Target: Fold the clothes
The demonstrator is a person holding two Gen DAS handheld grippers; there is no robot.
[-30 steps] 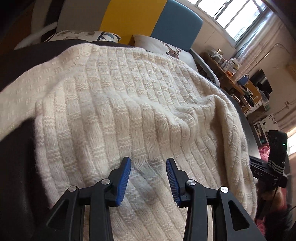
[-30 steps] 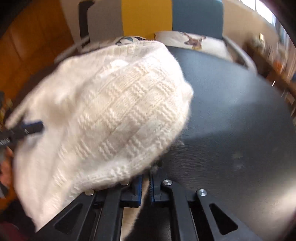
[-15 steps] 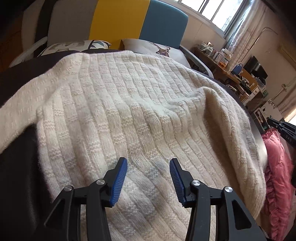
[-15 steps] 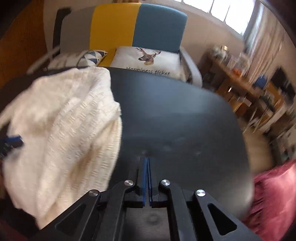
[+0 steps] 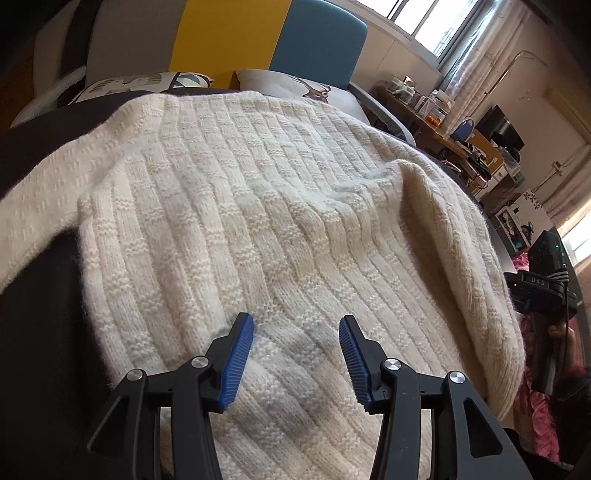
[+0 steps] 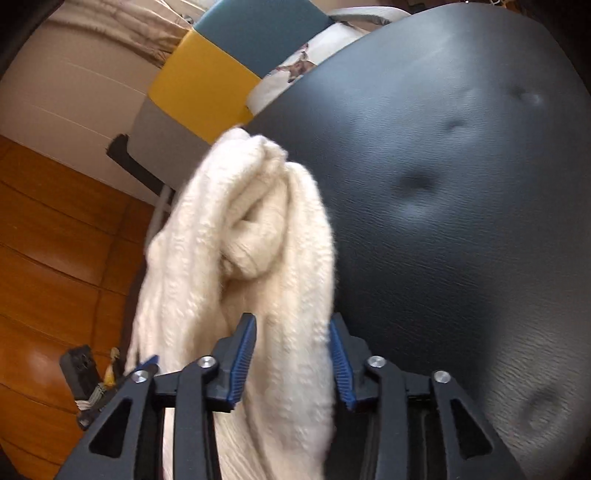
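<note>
1. Left wrist view: my left tool (image 5: 296, 356) has its two blue-padded fingers (image 5: 236, 363) spread wide, with nothing between them. It hovers over the near part of the cream knitted sweater (image 5: 258, 206).
2. The sweater lies spread ahead of this tool across the dark worktop (image 5: 40, 314), covering most of it. One sleeve runs off to the left of the tool. To the right of the tool the knit rises in a thick fold at its edge.
3. Beyond the sweater, straight ahead, are two cushions (image 5: 136, 83) and a grey, yellow and blue chair back (image 5: 225, 35).
4. Far right of this tool, past the folded edge, I can see my right tool (image 5: 543, 291) as a black shape.
5. Right wrist view: my right tool (image 6: 291, 363) is partly open, its blue pads on either side of a bunched length of the sweater (image 6: 243, 236). The pads appear to touch the knit on both sides, but I cannot tell whether they grip it.
6. From this tool the bunch runs forward and to the left, over the edge of the worktop (image 6: 461, 221), which fills the space ahead and to the right.
7. To the left of this tool is the wooden floor (image 6: 48, 236).
</note>
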